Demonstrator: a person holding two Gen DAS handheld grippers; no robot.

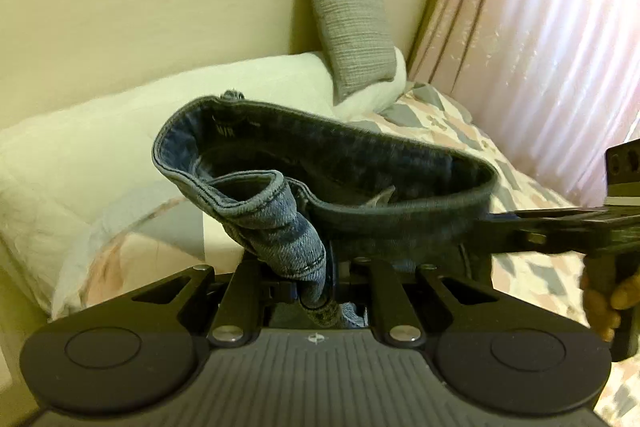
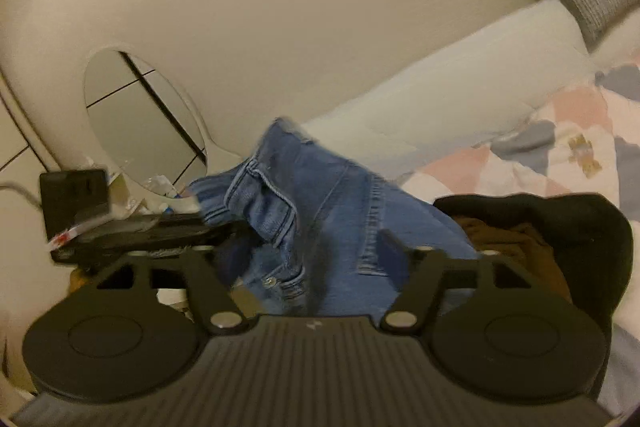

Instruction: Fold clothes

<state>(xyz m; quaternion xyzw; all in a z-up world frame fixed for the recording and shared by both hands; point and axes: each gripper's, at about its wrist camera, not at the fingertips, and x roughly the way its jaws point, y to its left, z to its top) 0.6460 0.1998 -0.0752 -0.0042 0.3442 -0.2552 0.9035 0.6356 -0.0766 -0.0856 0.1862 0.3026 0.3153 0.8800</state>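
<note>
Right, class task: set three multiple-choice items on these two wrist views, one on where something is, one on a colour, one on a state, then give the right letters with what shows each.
1. Where does the grey cushion stand?
A. flat on the floor
B. leaning against the wall on the white pillow
C. on top of the jeans

2. What colour are the jeans?
A. blue
B. red
C. white

3. What is the left gripper doing?
A. hanging open over the bed
B. shut on the cushion
C. shut on the jeans

Answers:
1 B: the cushion stands tilted at the wall, its lower end on the pillow.
2 A: the denim shows blue in both views.
3 C: a fold of denim runs down between its closed fingers, and the waistband stretches across to the right gripper.
</note>
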